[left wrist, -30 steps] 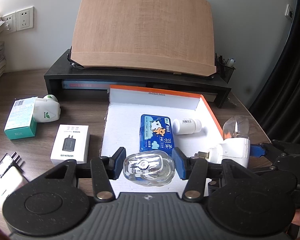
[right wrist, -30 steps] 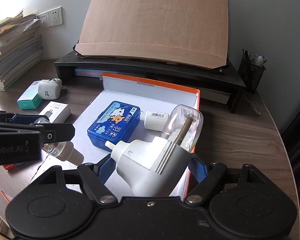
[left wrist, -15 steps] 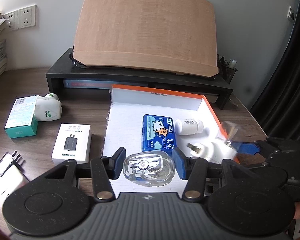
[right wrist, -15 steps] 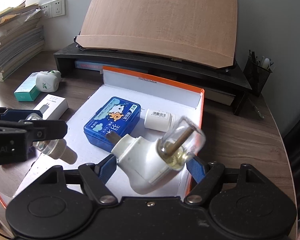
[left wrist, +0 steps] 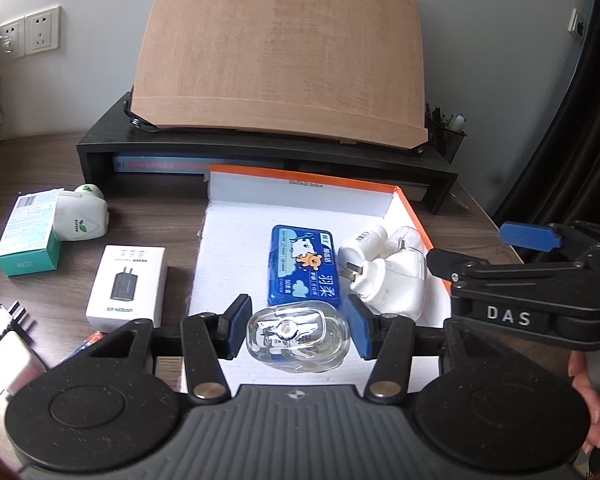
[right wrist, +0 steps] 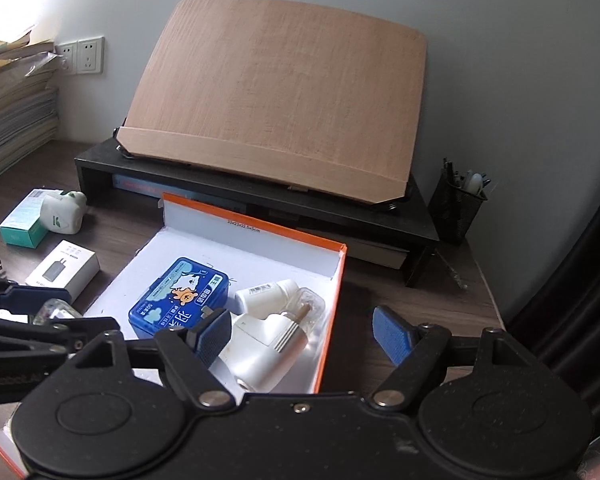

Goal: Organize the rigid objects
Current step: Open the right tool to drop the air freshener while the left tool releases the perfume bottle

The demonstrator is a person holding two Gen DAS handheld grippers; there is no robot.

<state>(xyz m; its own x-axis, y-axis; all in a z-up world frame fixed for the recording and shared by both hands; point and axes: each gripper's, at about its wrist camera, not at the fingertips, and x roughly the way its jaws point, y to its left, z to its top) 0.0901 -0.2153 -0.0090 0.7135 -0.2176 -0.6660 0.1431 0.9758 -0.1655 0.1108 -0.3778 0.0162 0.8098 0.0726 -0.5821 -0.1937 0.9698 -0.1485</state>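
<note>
My left gripper [left wrist: 298,332] is shut on a clear glass bottle [left wrist: 296,338] and holds it over the near edge of the white, orange-rimmed box [left wrist: 236,240]. In the box lie a blue tin [left wrist: 300,264], a small white bottle [left wrist: 364,240] and a white plug-in vaporizer [left wrist: 388,280] with its clear vial. My right gripper [right wrist: 302,334] hovers above the vaporizer [right wrist: 268,340] with its jaws opening and nothing pressed between the pads. From the left wrist view the right gripper [left wrist: 484,246] stands over the box's right rim.
Left of the box lie a white charger box [left wrist: 128,286], a green carton [left wrist: 30,240] and a white plug device [left wrist: 82,218]. Behind, a black riser [left wrist: 260,152] carries a wooden board. A mesh pen holder [right wrist: 456,208] stands at the right. A hand [left wrist: 588,400] grips the right tool.
The right gripper let the white vaporizer go; it now lies in the box beside the small bottle. The right gripper rose and tilted up, jaws apart. The left gripper kept still.
</note>
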